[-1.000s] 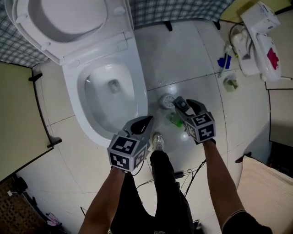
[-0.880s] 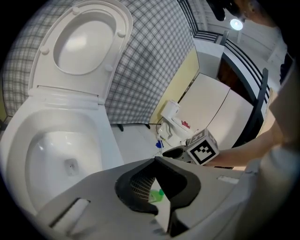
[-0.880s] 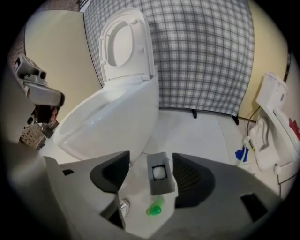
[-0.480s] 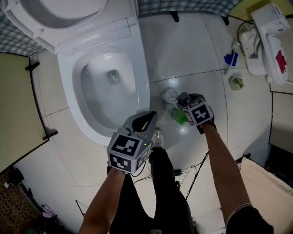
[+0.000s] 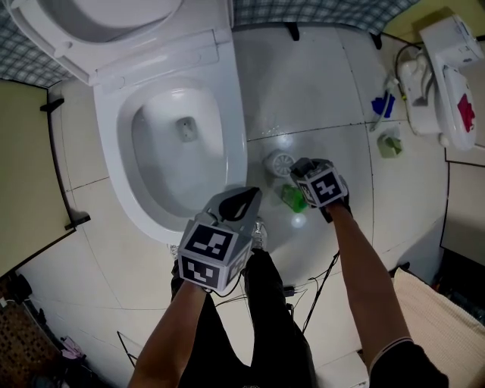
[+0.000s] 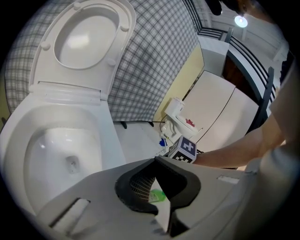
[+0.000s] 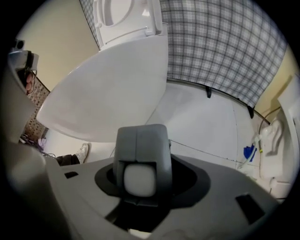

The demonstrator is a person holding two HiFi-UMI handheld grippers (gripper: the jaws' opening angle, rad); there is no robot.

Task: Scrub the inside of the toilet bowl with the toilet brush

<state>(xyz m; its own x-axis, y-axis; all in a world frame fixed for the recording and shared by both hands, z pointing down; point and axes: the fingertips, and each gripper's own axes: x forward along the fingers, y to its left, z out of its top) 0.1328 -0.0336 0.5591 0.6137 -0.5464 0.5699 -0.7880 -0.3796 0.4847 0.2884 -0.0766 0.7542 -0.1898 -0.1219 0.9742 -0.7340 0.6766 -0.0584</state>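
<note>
The right gripper [image 7: 140, 138] had its jaws drawn in on a white, square-ended knob, which I took for the handle top of the toilet brush [image 7: 139, 182] seen end-on. The jaws had just been closing, and the grey pads now sat against both sides of the knob with no gap showing. Over the last second that gripper had sunk, pointing almost straight down, onto a green holder [image 5: 292, 198]. The holder stood on the floor [image 5: 303, 83], just beside the toilet's flank and near the front of the toilet bowl [image 5: 236, 163]. A round white disc [image 5: 279, 161] lay just beyond it. The left gripper [image 5: 251, 192] had barely shifted: its jaw tips met with nothing between them, and it hung by the bowl's front rim. The seat lid [image 5: 114, 19] stood up, and the bowl looked open and untouched. So the reach had turned into a grasp and scrubbing had not begun. The next move would likely be to lift the brush clear of its holder and carry it across into the bowl.
</note>
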